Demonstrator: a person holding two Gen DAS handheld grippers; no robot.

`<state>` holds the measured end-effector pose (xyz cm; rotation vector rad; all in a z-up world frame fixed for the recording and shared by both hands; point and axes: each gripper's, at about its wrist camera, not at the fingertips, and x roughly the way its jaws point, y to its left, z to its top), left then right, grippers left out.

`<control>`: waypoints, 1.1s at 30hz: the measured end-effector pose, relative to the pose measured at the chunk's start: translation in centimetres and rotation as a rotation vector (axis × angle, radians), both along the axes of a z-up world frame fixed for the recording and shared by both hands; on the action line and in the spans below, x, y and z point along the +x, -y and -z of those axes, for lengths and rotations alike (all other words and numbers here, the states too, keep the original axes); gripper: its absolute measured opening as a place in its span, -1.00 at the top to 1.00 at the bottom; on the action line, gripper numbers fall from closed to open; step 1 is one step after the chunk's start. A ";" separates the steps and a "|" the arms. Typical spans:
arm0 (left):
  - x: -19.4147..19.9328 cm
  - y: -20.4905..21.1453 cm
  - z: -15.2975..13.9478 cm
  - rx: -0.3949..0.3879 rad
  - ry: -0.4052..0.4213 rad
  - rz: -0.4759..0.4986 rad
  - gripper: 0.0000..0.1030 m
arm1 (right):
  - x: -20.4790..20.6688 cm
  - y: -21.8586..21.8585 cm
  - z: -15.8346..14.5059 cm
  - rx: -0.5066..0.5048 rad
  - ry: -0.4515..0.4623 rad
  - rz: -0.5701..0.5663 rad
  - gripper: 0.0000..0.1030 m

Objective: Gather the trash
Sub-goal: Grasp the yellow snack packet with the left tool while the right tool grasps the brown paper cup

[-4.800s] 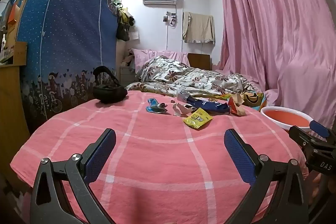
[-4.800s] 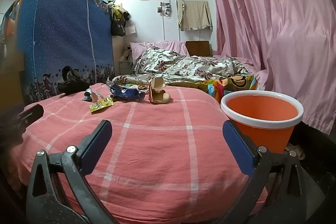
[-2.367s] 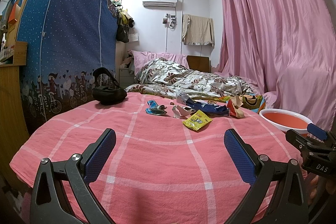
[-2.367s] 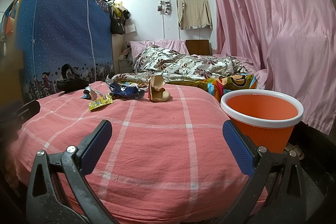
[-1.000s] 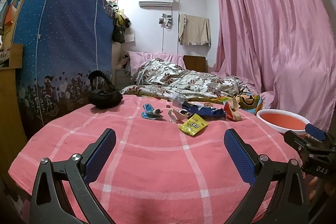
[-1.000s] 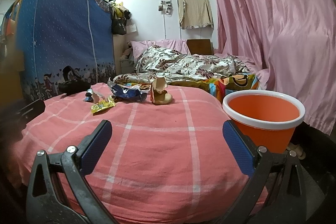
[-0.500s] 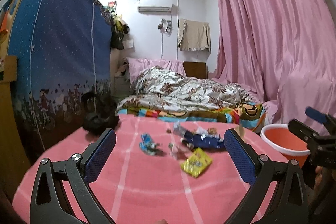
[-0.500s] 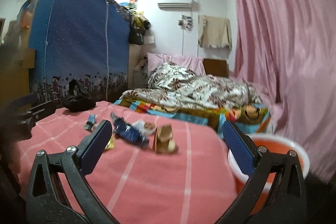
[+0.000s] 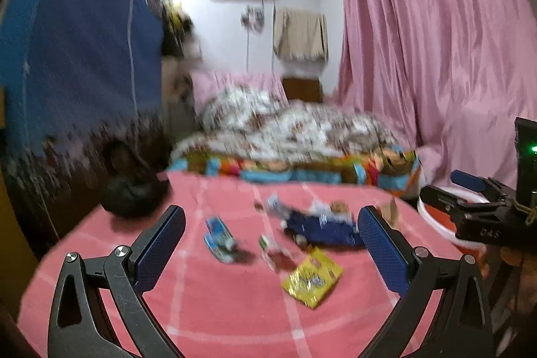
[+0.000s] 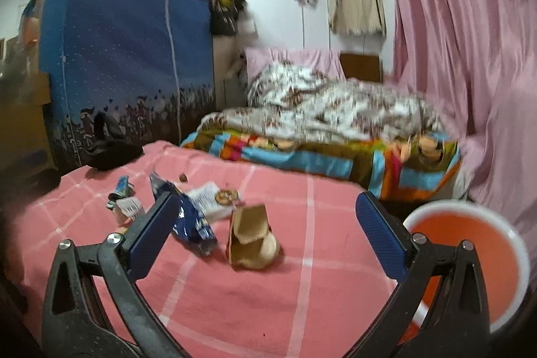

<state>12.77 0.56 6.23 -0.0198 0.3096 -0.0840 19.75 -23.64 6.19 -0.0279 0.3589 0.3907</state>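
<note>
Both jaws wide open, empty: left gripper [image 9: 272, 244] and right gripper [image 10: 265, 234] above pink checked bedspread [image 10: 235, 307]. Nearest trash: yellow packet [image 9: 312, 277], crumpled brown paper bag [image 10: 251, 237]; farther, dark blue wrapper [image 9: 322, 228], small blue wrapper [image 9: 218, 235]. Orange bin [image 10: 470, 257] beside bed on right; floral quilt [image 10: 335, 113] behind

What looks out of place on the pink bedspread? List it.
Litter lies loose on the pink bedspread: a yellow wrapper, a torn blue bag, a crumpled brown paper bag and small scraps. The orange bin stands beside the bed.
</note>
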 end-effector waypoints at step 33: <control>5.7 4.5 4.9 0.018 -0.489 0.238 0.89 | 3.9 -1.3 5.1 -0.055 -0.290 -0.151 -0.10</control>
